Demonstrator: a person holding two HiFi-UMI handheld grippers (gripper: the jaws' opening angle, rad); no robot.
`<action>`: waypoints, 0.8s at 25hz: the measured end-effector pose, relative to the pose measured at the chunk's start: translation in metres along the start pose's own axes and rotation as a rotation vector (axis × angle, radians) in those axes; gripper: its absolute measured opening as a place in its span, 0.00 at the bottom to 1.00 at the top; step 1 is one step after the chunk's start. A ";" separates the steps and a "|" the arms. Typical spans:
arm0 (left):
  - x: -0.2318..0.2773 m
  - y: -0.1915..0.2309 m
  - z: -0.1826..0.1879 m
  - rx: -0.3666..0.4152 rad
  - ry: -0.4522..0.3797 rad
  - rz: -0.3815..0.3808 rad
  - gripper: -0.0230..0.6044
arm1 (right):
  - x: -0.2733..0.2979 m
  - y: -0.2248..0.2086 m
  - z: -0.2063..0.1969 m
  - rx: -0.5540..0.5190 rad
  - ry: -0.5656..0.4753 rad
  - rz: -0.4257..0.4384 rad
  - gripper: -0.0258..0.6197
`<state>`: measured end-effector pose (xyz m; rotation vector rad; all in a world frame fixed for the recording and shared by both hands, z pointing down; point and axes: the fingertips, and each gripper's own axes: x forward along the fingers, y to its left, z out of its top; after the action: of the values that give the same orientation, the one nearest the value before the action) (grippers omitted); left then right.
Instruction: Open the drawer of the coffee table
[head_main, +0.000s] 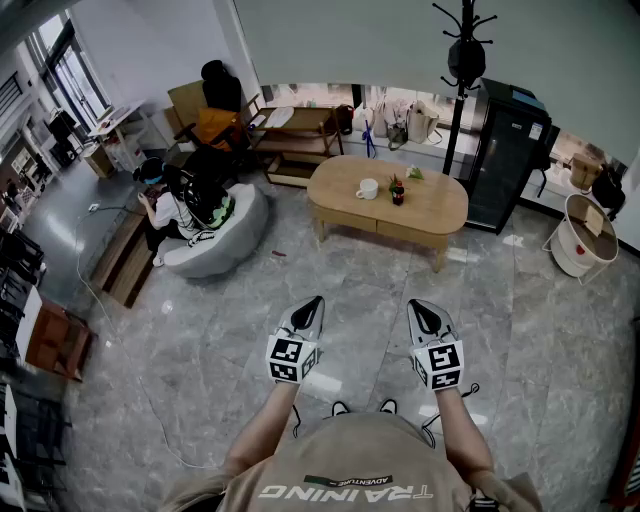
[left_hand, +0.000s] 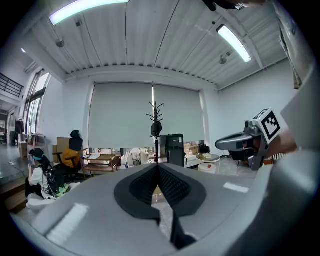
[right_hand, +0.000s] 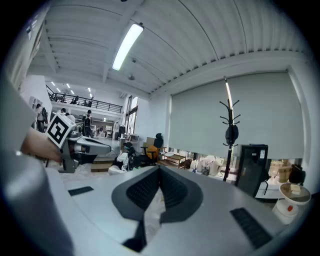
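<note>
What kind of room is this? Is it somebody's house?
Probably an office lounge, not a house: a coffee table and a beanbag on a wide tiled floor, with an office chair and coat stand behind.

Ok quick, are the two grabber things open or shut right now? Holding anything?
Left gripper: closed, holding nothing.
Right gripper: closed, holding nothing.

Khaki tee shirt (head_main: 350, 455) on me, white TRAINING lettering across it. My left gripper (head_main: 316, 300) and right gripper (head_main: 417, 304) are silver-grey pointed shells with black ribbed pads, each carrying a cube (head_main: 291, 359) of black-and-white square markers. Dark-and-white shoes (head_main: 340, 408) peek out below.
</note>
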<state>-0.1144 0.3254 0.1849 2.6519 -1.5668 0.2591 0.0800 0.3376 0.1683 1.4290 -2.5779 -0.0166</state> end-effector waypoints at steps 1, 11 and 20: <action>-0.001 -0.002 0.002 -0.001 -0.008 0.002 0.03 | -0.001 0.001 0.001 -0.008 -0.003 0.002 0.05; 0.003 -0.017 0.010 -0.013 -0.039 0.003 0.03 | 0.001 -0.001 0.018 -0.050 -0.040 0.031 0.05; 0.002 -0.025 -0.015 -0.056 -0.013 -0.017 0.03 | -0.009 -0.001 -0.024 -0.035 0.046 0.080 0.05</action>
<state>-0.0938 0.3377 0.2015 2.6286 -1.5308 0.1938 0.0901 0.3467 0.1905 1.2980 -2.5818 -0.0163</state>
